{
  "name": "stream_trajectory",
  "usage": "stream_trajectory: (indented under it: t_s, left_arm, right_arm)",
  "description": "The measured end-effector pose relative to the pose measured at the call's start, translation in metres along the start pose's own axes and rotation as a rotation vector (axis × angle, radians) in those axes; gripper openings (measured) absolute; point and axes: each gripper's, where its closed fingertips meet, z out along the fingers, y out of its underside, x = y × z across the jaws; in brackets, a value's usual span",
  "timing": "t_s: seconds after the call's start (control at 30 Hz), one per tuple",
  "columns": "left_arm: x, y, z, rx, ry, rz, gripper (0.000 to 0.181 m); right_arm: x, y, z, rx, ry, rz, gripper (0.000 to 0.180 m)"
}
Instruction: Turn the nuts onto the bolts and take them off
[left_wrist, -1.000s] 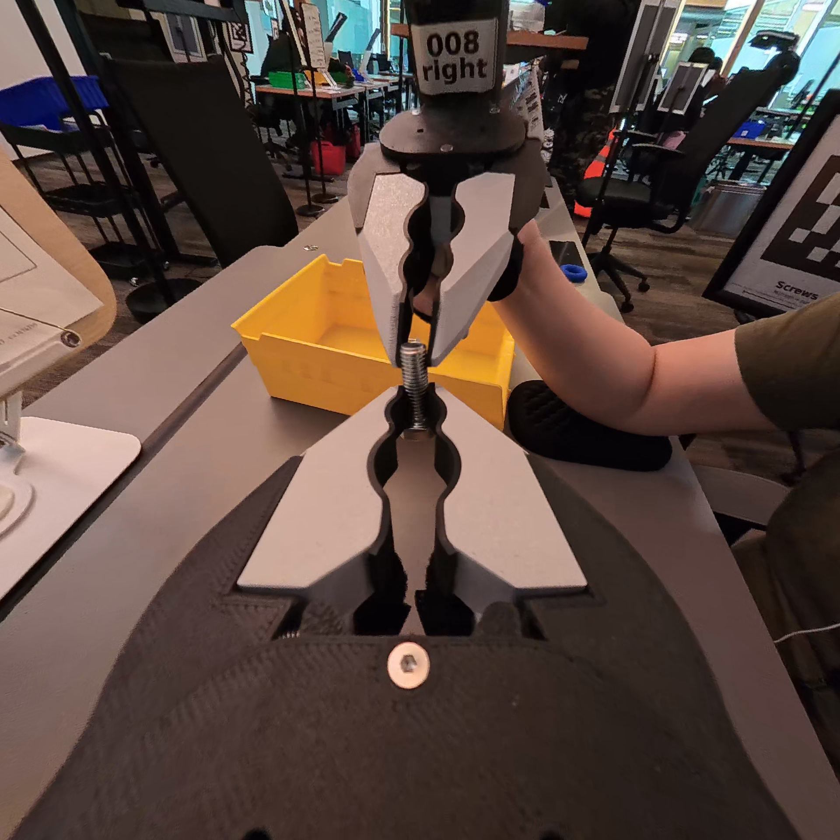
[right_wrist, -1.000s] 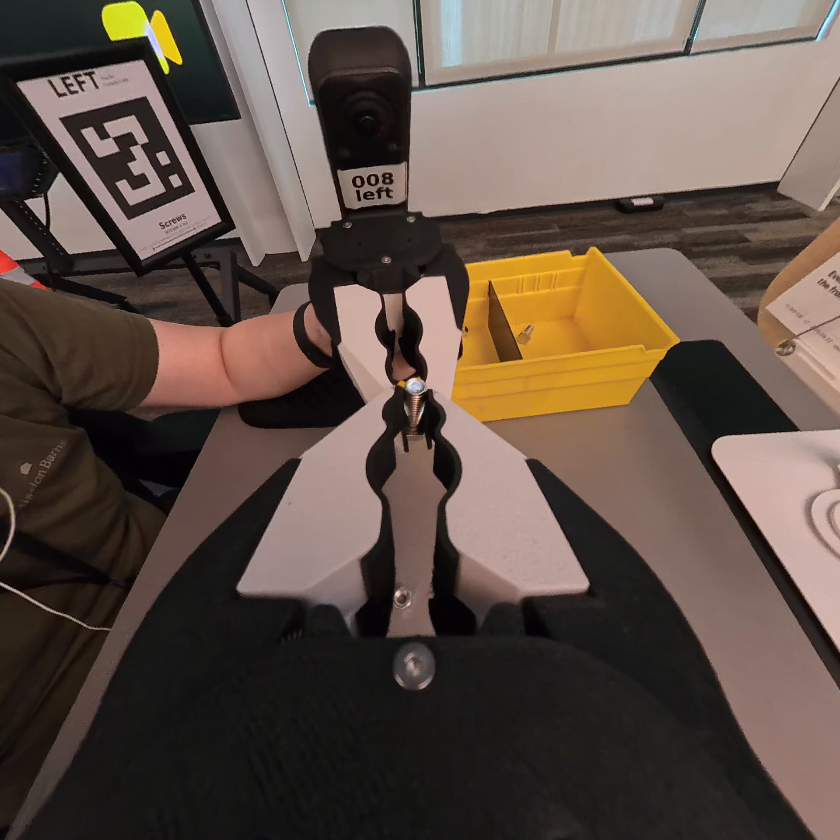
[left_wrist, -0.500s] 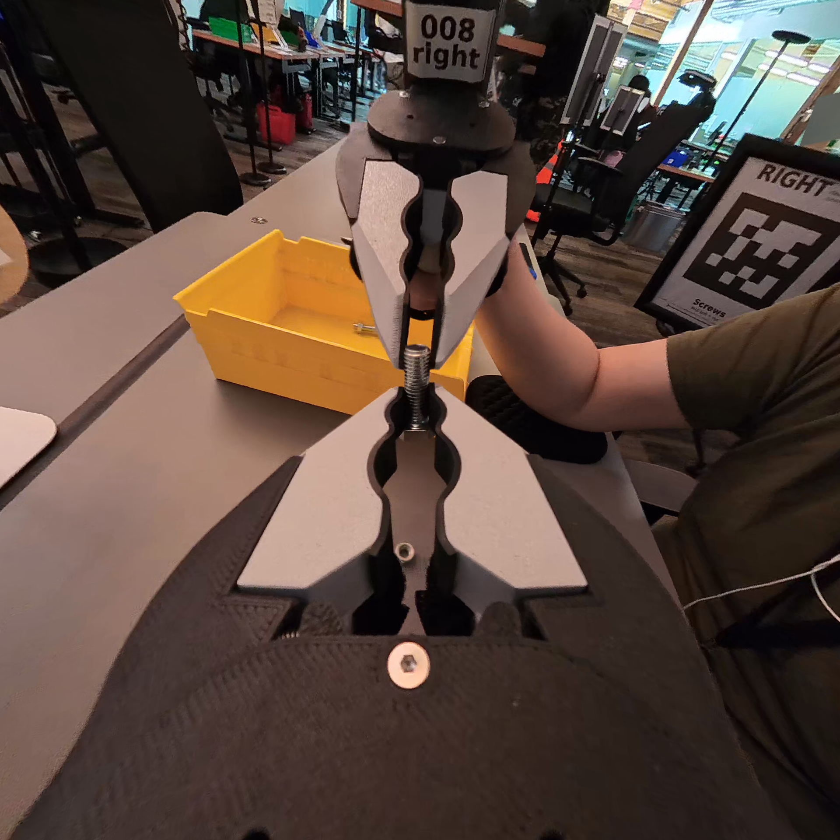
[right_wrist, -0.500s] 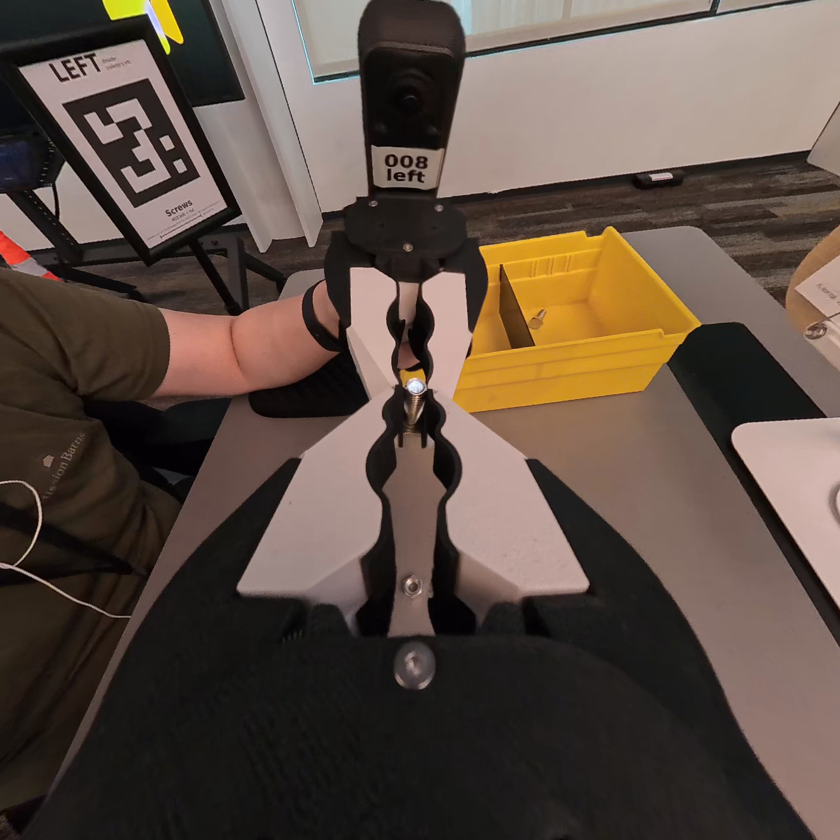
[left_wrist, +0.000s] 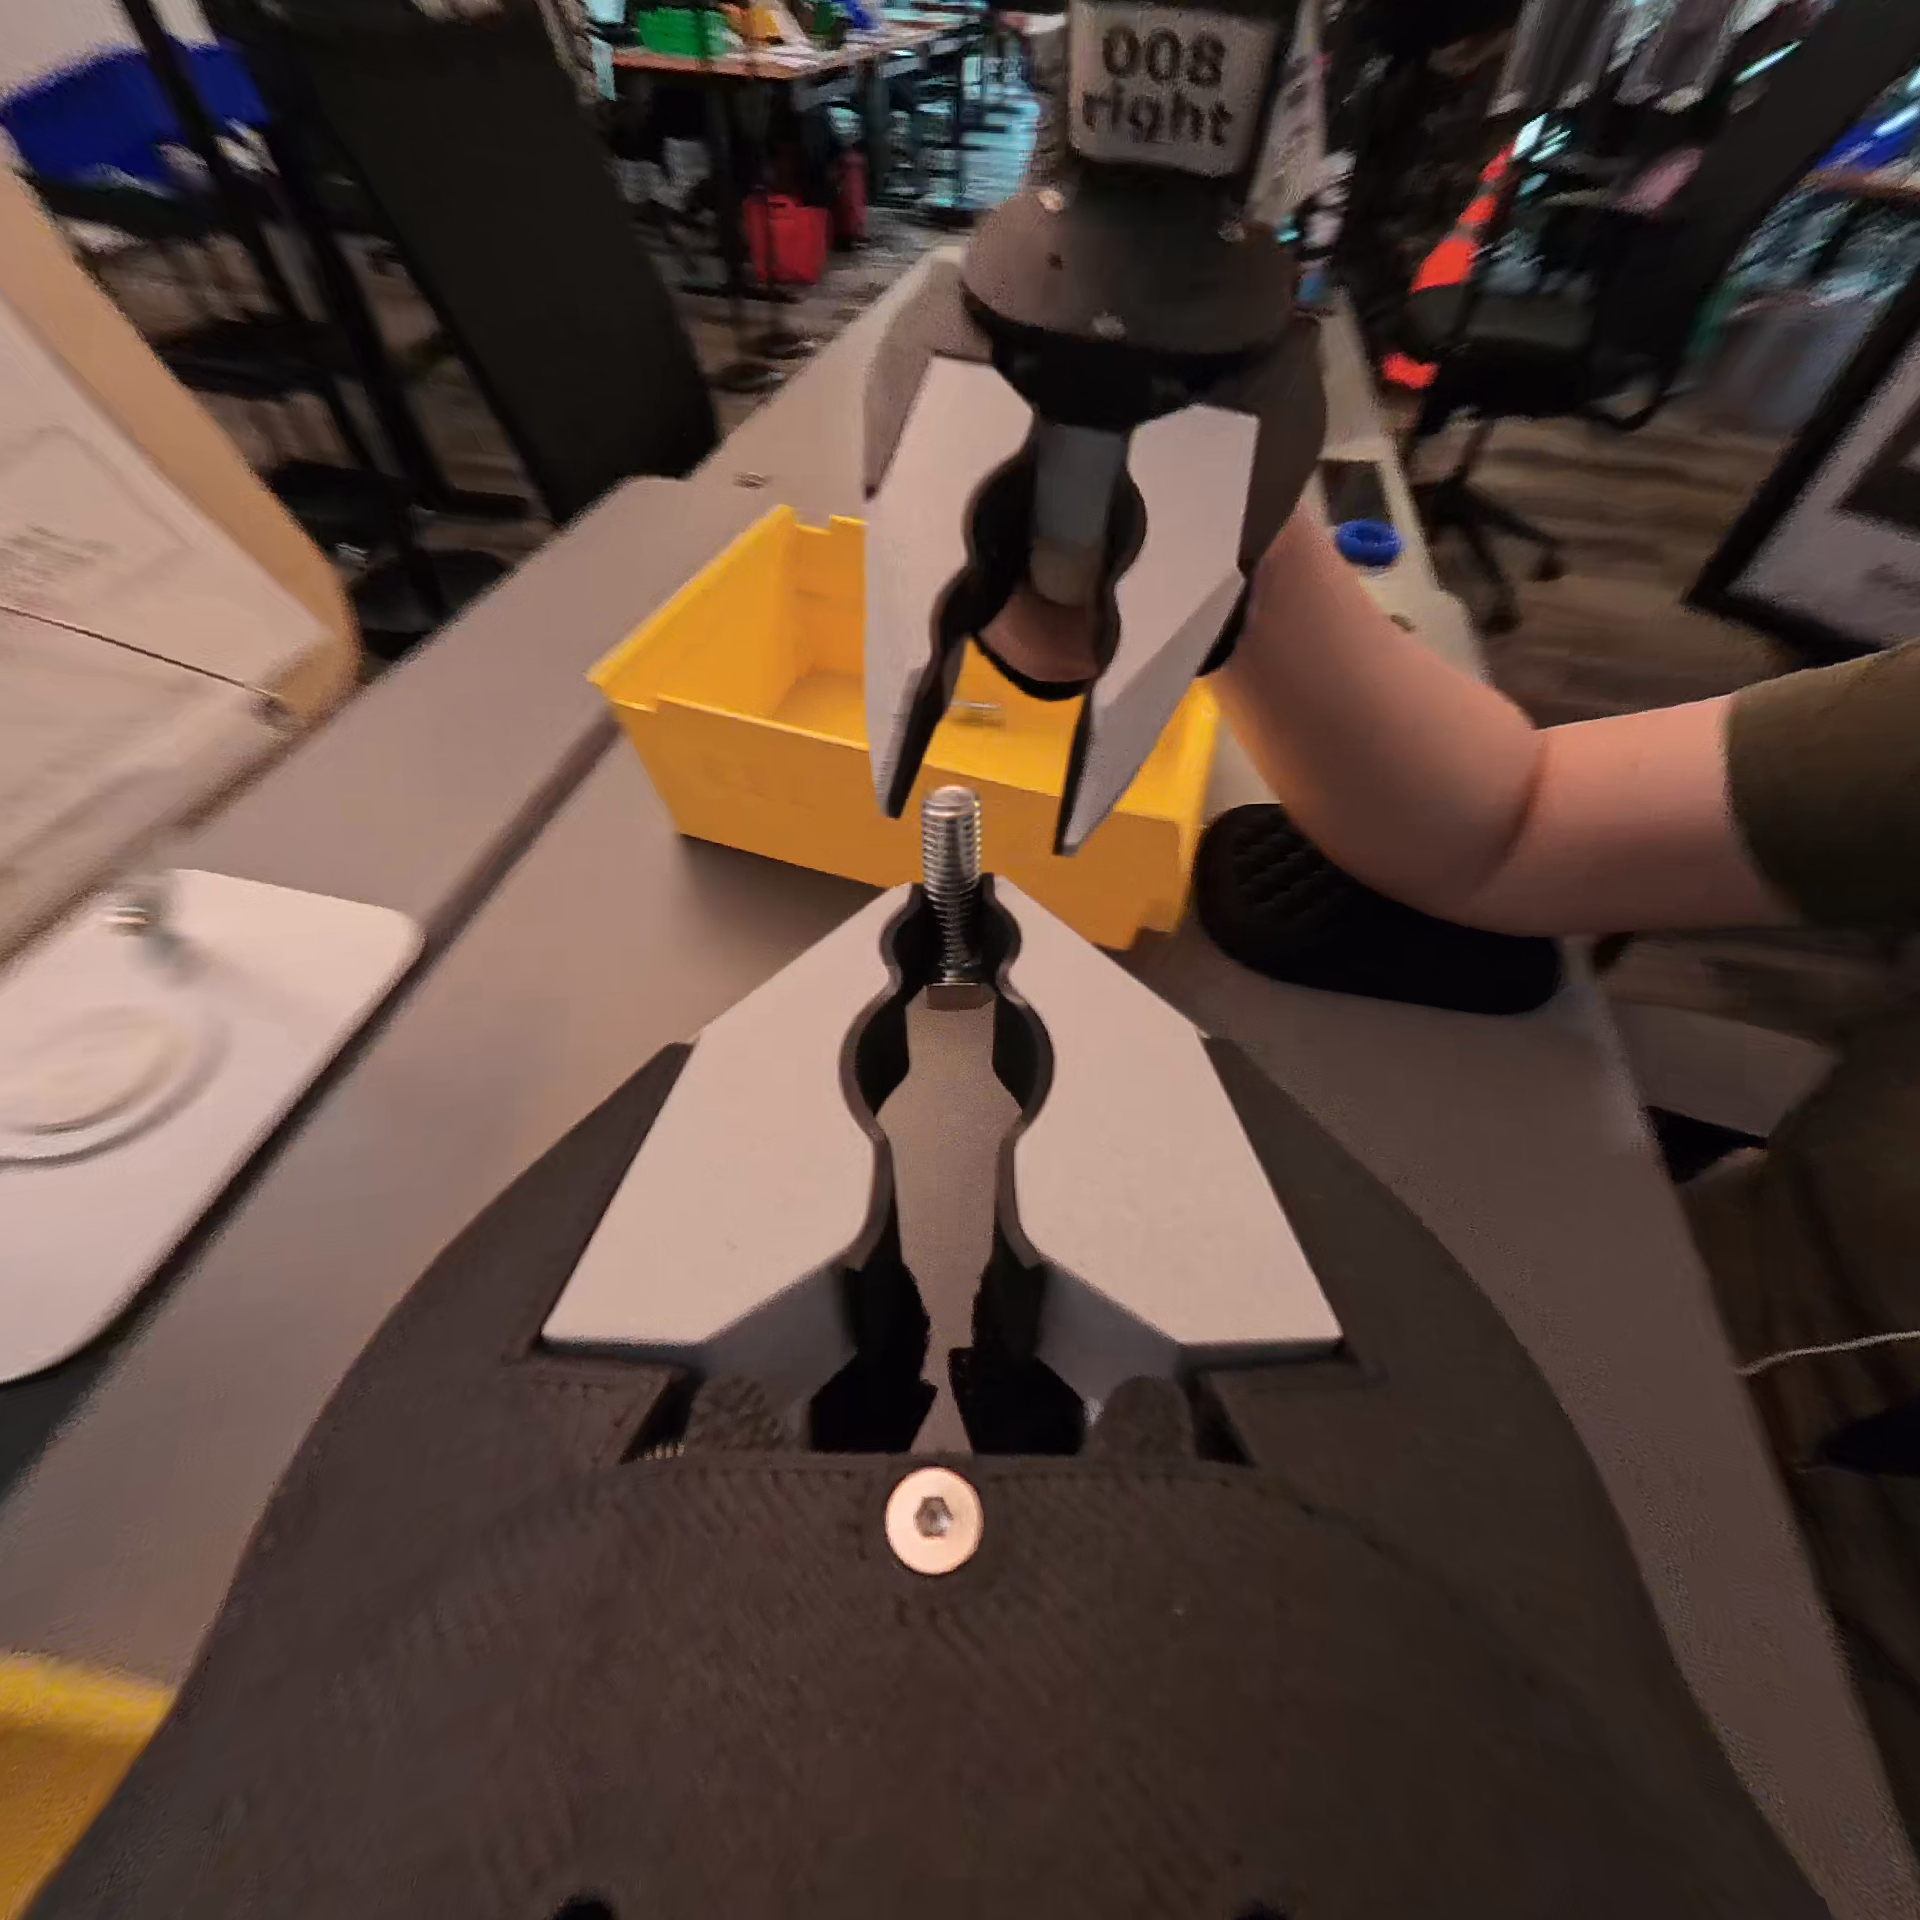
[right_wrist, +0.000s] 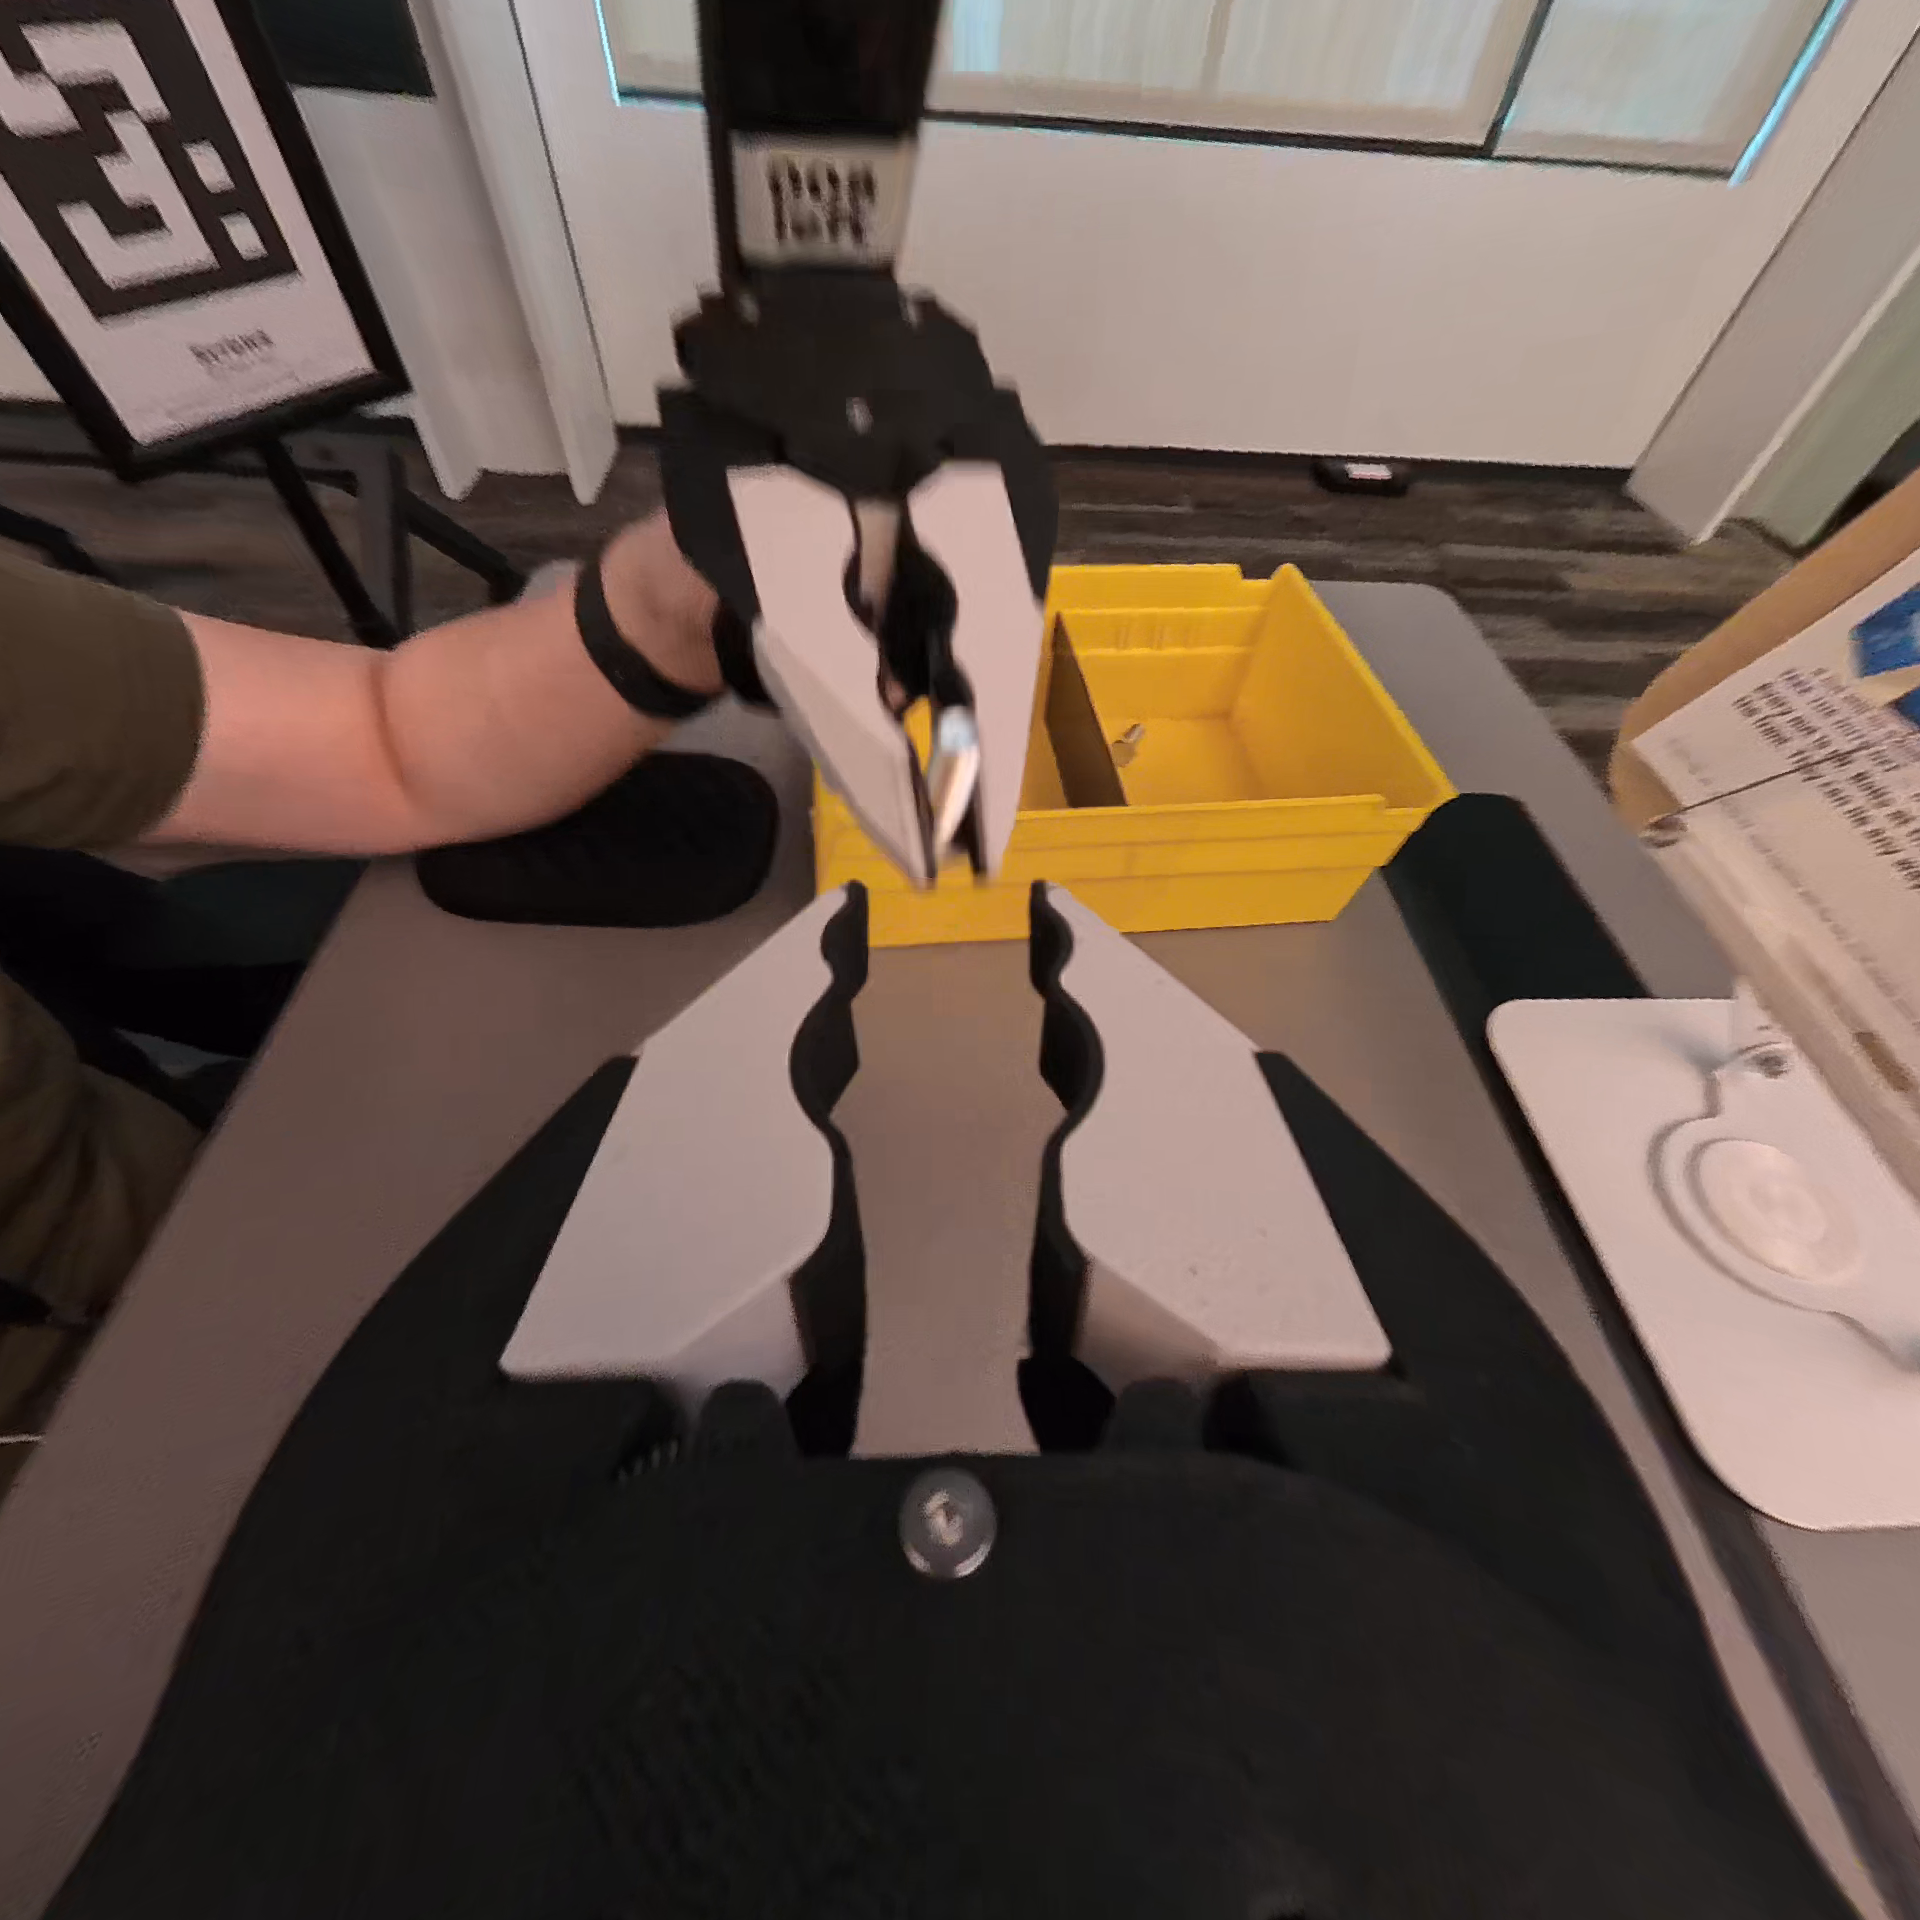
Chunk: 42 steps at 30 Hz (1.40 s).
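Left gripper (left_wrist: 951, 914): clamped on threaded silver steel bolt (left_wrist: 950, 883), head half-hidden; right gripper (right_wrist: 945, 904): fingers spread, empty; yellow plastic bin (right_wrist: 1226, 821) behind, blurred

Wrist cameras face each other closely (sharing the yellow bin (left_wrist: 748, 717)).

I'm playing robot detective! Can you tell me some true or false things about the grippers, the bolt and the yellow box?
1. The left gripper is shut on the bolt. True.
2. The right gripper is squeezing the bolt too. False: it is open and holds nothing.
3. The bolt's threaded end sticks out past the left gripper's tips. True.
4. The yellow bin is blue. False: it is yellow, on the grey table.
5. The bin has a dark divider inside. True.
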Motion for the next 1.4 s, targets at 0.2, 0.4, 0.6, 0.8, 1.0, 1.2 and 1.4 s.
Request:
stream_trajectory:
  t_s: [0.2, 0.4, 0.6, 0.8, 1.0, 1.2, 1.4]
  left_arm:
    - [-0.005, -0.043, -0.076, 0.133, -0.184, 0.138, 0.007]
    - [-0.001, -0.059, -0.107, 0.223, -0.2, 0.156, 0.007]
    - [0.003, -0.06, -0.104, 0.22, -0.191, 0.168, 0.007]
    - [0.004, -0.06, -0.102, 0.213, -0.192, 0.173, 0.007]
    - [-0.001, -0.061, -0.106, 0.22, -0.22, 0.175, 0.007]
    - [-0.014, -0.06, -0.104, 0.225, -0.302, 0.176, 0.007]
    - [-0.02, -0.039, -0.061, 0.158, -0.258, 0.163, 0.007]
  right_arm:
    - [-0.034, 0.088, 0.021, -0.467, -0.146, -0.204, 0.039]
    - [-0.041, 0.196, 0.031, -1.059, -0.183, -0.255, 0.034]
    - [-0.045, 0.216, 0.04, -1.161, -0.158, -0.115, 0.033]
    - [-0.044, 0.223, 0.043, -1.191, -0.138, -0.085, 0.024]
    - [-0.043, 0.223, 0.043, -1.197, -0.14, -0.105, 0.015]
    - [-0.056, 0.191, 0.035, -1.093, -0.208, -0.199, 0.015]
    - [-0.058, 0.086, -0.011, -0.678, -0.071, -0.331, 0.015]
